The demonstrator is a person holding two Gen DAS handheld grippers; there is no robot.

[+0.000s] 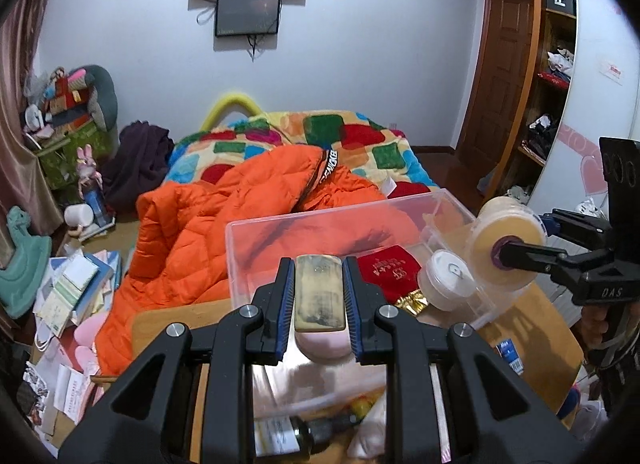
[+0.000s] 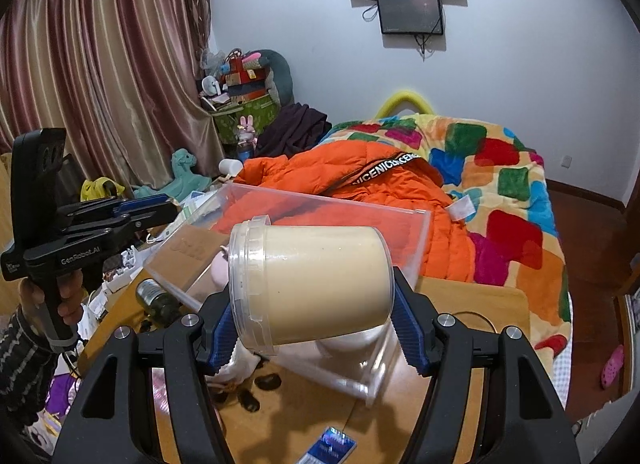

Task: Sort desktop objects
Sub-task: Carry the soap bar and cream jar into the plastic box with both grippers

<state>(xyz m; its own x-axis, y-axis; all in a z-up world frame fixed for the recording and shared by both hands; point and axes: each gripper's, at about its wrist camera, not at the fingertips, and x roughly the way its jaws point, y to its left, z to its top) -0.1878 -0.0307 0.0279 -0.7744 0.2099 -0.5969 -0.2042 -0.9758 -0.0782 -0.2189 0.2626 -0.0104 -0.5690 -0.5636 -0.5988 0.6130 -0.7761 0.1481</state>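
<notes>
Left gripper [image 1: 317,300] clamps a tan block [image 1: 319,293], right gripper [image 2: 316,328] a cream-filled jar [image 2: 310,288] over the clear bin [image 1: 448,204].

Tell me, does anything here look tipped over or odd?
Yes. The right hand-held gripper holds a cream-filled tub on its side, lid pointing sideways, above the clear storage bin. A dark glass bottle also lies flat on the wooden desk beside the bin.

A wooden table [image 2: 480,304] bears a clear plastic bin [image 2: 400,232].
</notes>
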